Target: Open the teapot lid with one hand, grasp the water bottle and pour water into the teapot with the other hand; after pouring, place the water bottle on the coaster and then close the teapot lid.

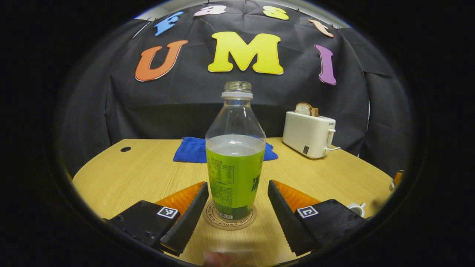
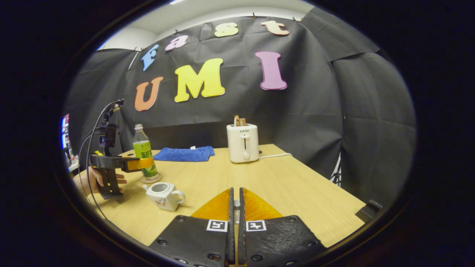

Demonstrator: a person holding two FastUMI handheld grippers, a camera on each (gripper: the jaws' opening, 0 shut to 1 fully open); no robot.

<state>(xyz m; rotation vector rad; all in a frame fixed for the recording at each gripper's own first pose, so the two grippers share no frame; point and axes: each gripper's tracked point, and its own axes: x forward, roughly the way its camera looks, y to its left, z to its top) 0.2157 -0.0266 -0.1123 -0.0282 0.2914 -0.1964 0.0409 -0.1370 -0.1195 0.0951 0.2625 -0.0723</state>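
Note:
The water bottle [image 1: 235,163], clear, uncapped, green-labelled and about half full, stands upright on the round coaster [image 1: 243,223]. My left gripper [image 1: 237,185] is open, one finger on each side of the bottle's lower part, with a gap on both sides. In the right gripper view a hand holds that left gripper [image 2: 143,163] around the bottle [image 2: 144,150]. The small white teapot [image 2: 163,195] sits lidless in front of the coaster. My right gripper [image 2: 236,190] hovers over the table's right half, pinched on a small pale piece that looks like the teapot lid's knob [image 2: 235,203].
A white toaster [image 2: 243,142] with bread in its slot stands at the back of the wooden table [image 2: 297,185], its cord trailing right. A blue cloth [image 2: 184,153] lies behind the bottle. The table's right edge and front corner are close to my right gripper.

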